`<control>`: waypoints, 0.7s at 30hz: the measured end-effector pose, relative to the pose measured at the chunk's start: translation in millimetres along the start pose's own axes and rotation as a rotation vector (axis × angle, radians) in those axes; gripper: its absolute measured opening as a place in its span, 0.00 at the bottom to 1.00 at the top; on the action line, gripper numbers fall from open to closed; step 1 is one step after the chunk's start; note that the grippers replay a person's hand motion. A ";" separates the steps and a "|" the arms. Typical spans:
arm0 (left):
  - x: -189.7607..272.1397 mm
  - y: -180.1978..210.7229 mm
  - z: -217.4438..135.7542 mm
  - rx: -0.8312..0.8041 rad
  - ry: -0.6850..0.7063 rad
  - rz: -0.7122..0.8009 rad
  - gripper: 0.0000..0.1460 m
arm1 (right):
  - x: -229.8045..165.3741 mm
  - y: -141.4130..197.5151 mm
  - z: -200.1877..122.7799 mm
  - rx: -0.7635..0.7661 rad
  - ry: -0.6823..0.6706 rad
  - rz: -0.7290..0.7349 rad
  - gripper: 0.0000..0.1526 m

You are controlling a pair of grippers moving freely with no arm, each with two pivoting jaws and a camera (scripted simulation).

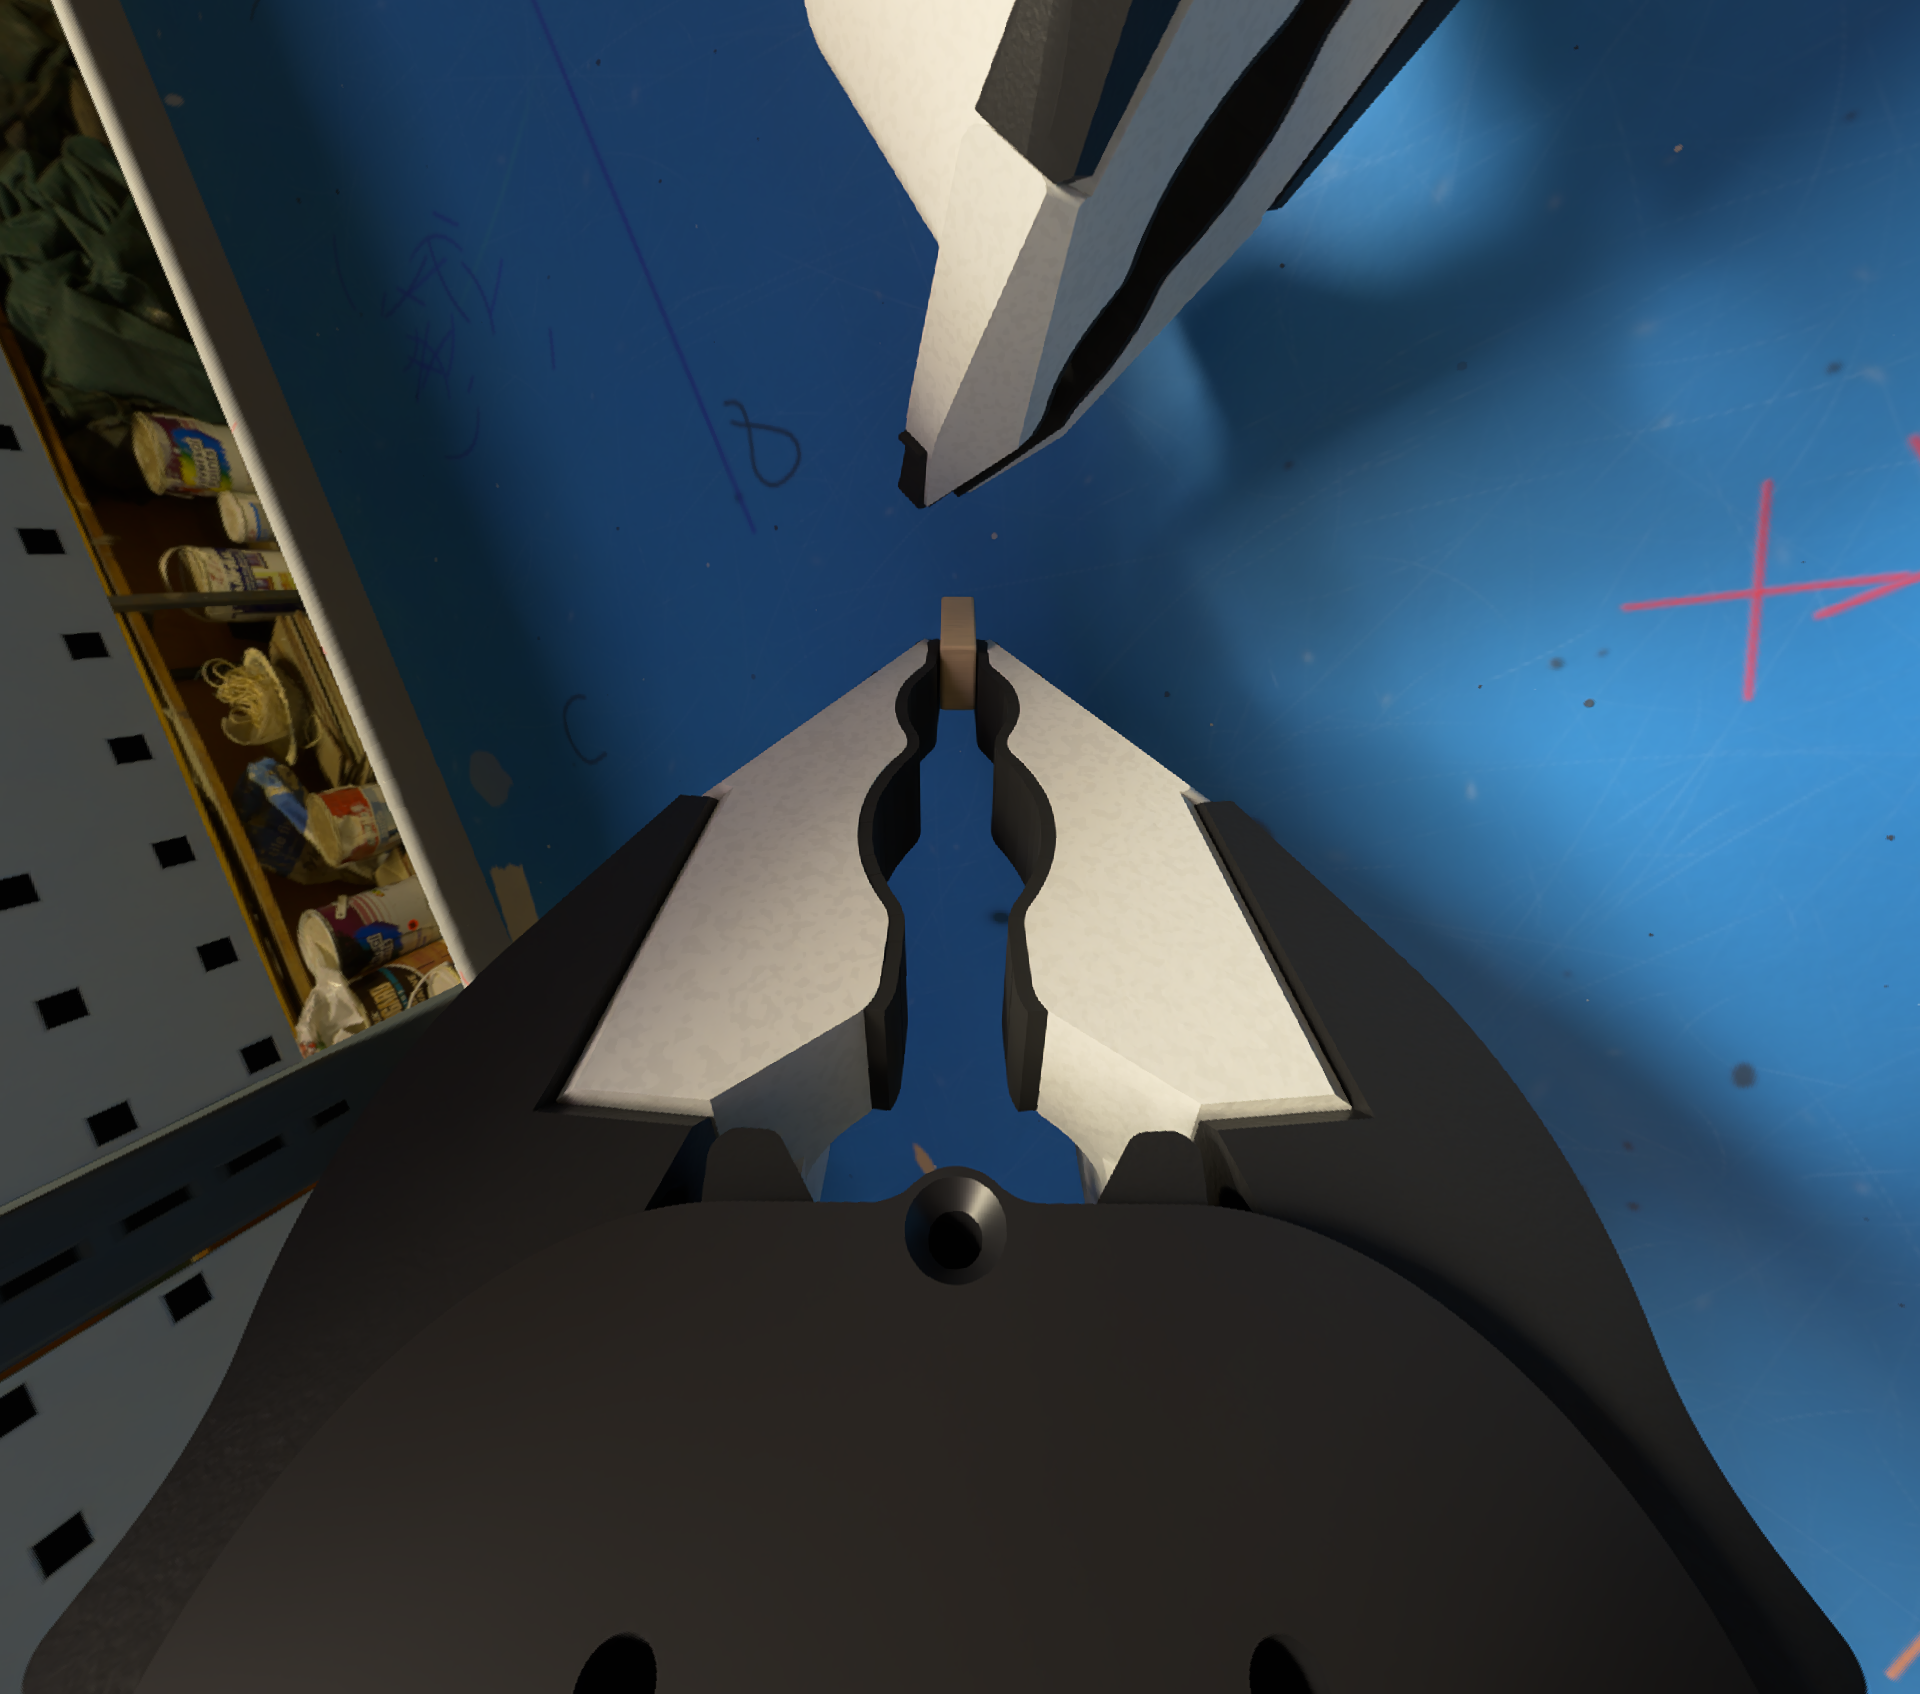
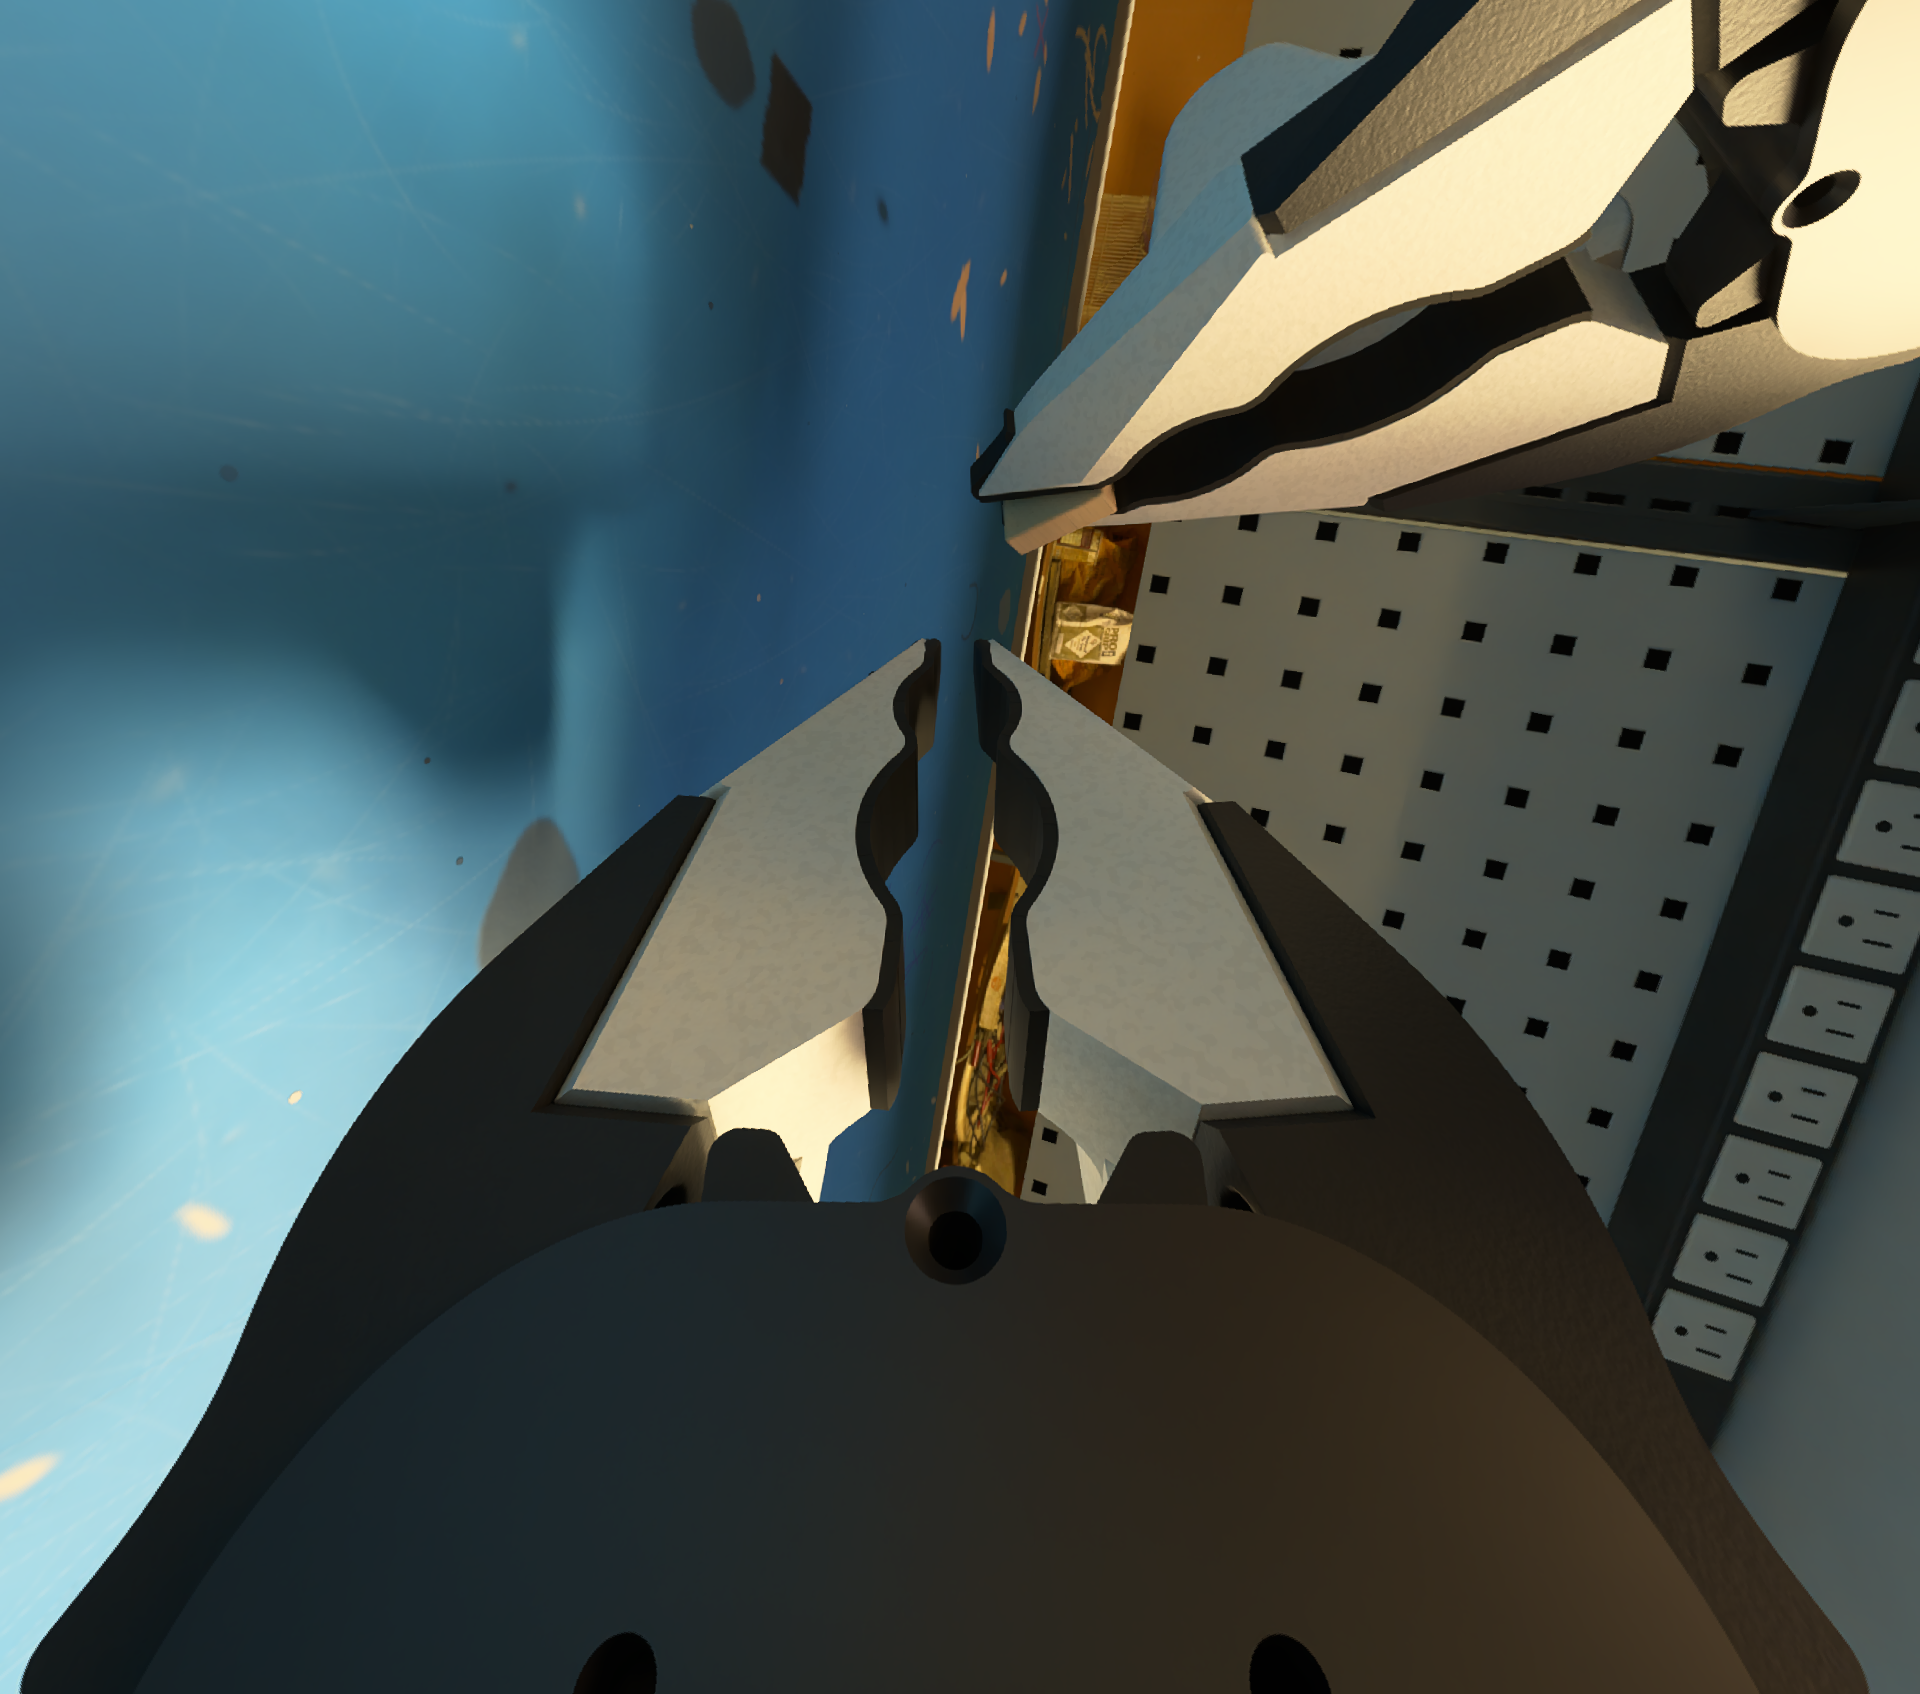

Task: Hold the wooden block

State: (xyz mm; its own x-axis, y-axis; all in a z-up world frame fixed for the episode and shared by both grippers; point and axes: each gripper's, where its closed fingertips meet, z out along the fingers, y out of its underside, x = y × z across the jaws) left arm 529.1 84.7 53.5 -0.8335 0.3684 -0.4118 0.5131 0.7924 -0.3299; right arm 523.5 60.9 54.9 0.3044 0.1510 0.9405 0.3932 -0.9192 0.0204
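In the left wrist view my left gripper (image 1: pixel 956 657) is shut on a small tan wooden block (image 1: pixel 956 642), pinched at the very fingertips above the blue table (image 1: pixel 1455 813). My right gripper (image 1: pixel 920 486) points down at it from above, its tip a short way from the block and not touching it. In the right wrist view my right gripper (image 2: pixel 957 657) has its jaws drawn together to a narrow slit with nothing between them. The left gripper (image 2: pixel 1003 501) enters from the upper right. The block is hidden in this view.
The table edge (image 1: pixel 208 294) runs along the left, with a shelf of cans and clutter (image 1: pixel 260 709) beyond it. A white pegboard (image 2: pixel 1455 761) and a row of power sockets (image 2: pixel 1787 1104) stand past the edge. Red pen crosses (image 1: pixel 1756 590) mark the table.
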 end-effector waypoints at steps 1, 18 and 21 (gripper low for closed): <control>0.0 0.0 0.1 -0.001 0.001 -0.001 0.03 | 0.2 -0.4 0.3 -0.003 0.003 0.001 0.04; 0.0 -0.6 0.2 0.004 0.000 -0.001 0.03 | -1.6 -2.0 1.7 -0.018 -0.004 0.004 0.07; 0.0 -0.6 0.2 0.003 -0.003 0.001 0.03 | -2.6 -0.4 1.9 -0.018 -0.044 0.005 0.07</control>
State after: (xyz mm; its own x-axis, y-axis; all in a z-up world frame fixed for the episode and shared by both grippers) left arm 528.8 84.1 53.6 -0.8326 0.3673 -0.4147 0.5143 0.7905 -0.3325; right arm 524.2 61.6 51.9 0.3439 0.1622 0.9249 0.3762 -0.9263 0.0225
